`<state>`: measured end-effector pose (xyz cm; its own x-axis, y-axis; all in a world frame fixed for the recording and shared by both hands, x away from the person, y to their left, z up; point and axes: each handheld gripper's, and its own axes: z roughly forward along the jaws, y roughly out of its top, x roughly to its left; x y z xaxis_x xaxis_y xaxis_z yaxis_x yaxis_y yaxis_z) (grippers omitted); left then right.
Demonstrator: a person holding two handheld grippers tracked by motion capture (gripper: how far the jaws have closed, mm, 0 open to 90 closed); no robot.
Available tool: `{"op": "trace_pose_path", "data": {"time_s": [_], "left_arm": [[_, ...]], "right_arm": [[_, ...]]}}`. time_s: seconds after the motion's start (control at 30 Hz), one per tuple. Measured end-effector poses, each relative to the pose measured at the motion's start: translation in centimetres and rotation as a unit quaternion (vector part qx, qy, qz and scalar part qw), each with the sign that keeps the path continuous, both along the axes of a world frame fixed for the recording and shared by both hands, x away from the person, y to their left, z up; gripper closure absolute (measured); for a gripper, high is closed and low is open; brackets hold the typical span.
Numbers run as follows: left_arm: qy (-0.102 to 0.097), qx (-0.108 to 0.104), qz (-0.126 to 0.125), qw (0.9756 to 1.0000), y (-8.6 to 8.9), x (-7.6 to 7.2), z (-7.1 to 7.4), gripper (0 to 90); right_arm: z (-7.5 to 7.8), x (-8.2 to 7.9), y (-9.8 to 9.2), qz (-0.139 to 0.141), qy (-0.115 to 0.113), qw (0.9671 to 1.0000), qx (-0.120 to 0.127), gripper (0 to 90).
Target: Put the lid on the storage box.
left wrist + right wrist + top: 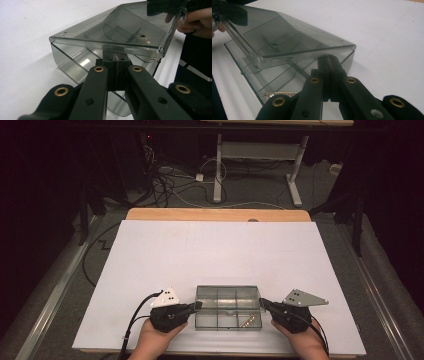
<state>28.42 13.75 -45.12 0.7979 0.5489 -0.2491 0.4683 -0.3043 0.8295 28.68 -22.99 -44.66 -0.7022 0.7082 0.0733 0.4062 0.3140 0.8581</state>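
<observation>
— Smoky clear plastic, is that box (228, 307) going to be awkward?

— It sits at the near edge of the white table (215, 250), between my two hands. I'd judge it light, stiff and slick, with thin walls that could crack under a hard squeeze. Its hinged lid (117, 30) is raised a little at the near side, so I'd take it by the end walls, low down.

— And your left gripper (196, 305)?

— Jaws pressed together, tips against the box's left end just under the lid edge; whether they pinch a lip there I can't tell.

— The right gripper (263, 304)?

— Same story (mirror image, really): jaws closed tight, tips touching the right end wall. A small brass piece (248, 320) lies in the near-right compartment.
</observation>
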Motion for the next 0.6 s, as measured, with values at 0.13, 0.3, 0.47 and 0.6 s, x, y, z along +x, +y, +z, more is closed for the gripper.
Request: {"op": "trace_pose_path", "data": {"time_s": [0.13,0.3,0.47,0.6], "left_arm": [[-0.001,0.002,0.0,1.0,0.0,-0.1,-0.1,87.1],[-0.004,0.007,0.001,1.0,0.1,-0.2,-0.2,87.2],[-0.007,0.012,0.004,0.9999,0.1,-0.4,-0.2,87.2],[-0.008,0.012,0.006,0.9999,0.5,-0.7,-0.4,87.2]], "right_arm": [[0.0,-0.1,-0.6,-0.009,0.002,1.0,0.002,90.0],[-0.4,0.0,-1.6,-0.022,0.002,0.9997,-0.005,90.0],[-1.1,0.2,-3.0,-0.045,0.012,0.9988,-0.014,90.0],[-1.4,0.3,-4.1,-0.061,0.02,0.9978,-0.018,85.6]]}}
